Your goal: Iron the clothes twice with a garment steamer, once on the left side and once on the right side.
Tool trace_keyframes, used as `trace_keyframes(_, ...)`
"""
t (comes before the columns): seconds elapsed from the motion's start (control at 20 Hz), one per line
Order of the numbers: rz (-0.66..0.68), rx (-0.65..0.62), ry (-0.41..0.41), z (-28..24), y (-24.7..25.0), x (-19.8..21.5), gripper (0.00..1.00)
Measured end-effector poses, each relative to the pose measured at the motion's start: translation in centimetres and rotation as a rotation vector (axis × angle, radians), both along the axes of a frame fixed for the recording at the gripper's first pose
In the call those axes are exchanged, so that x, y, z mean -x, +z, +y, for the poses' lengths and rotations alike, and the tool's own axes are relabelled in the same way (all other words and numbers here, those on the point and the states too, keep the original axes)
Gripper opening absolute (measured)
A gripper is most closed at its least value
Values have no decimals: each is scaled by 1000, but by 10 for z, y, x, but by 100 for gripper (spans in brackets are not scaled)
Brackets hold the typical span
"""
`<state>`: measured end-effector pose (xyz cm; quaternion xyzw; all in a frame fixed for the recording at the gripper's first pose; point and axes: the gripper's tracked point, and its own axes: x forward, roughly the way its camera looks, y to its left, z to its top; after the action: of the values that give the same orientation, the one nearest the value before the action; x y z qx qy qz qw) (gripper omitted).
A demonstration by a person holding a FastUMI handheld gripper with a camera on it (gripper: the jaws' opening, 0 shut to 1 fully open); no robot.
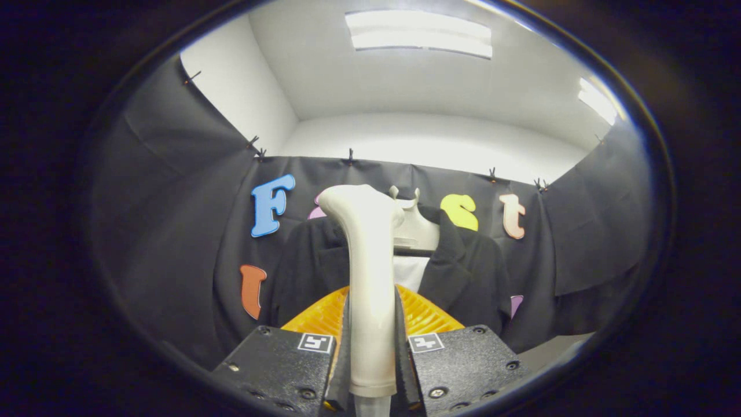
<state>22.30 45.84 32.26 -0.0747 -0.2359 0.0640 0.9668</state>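
A cream garment steamer (370,278) stands upright between my fingers, its handle clamped on both sides, and its head curves forward at the top. My gripper (372,341) is shut on the handle. Beyond the steamer hangs a black jacket (463,272) on a pale hanger (414,223), open at the front with a white patch (410,271) showing under the lapels. The steamer's head sits in front of the jacket's left shoulder and collar, and hides part of them. How far the head is from the cloth I cannot tell.
Black booth cloth (173,231) wraps around behind and beside the jacket. A grey table surface (556,350) shows low to the right of the fingers. A white wall and ceiling lamps (419,32) lie above the cloth.
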Motion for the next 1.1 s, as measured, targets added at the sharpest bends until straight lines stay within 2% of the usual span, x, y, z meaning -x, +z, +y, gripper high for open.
trace_keyframes(0.2,-68,35,-46,12,18,-12,34)
trace_keyframes(0.35,-79,47,-68,16,14,-15,34)
trace_keyframes(0.75,32,57,-95,5,-34,-20,34)
trace_keyframes(1.1,99,66,-79,1,-74,-7,34)
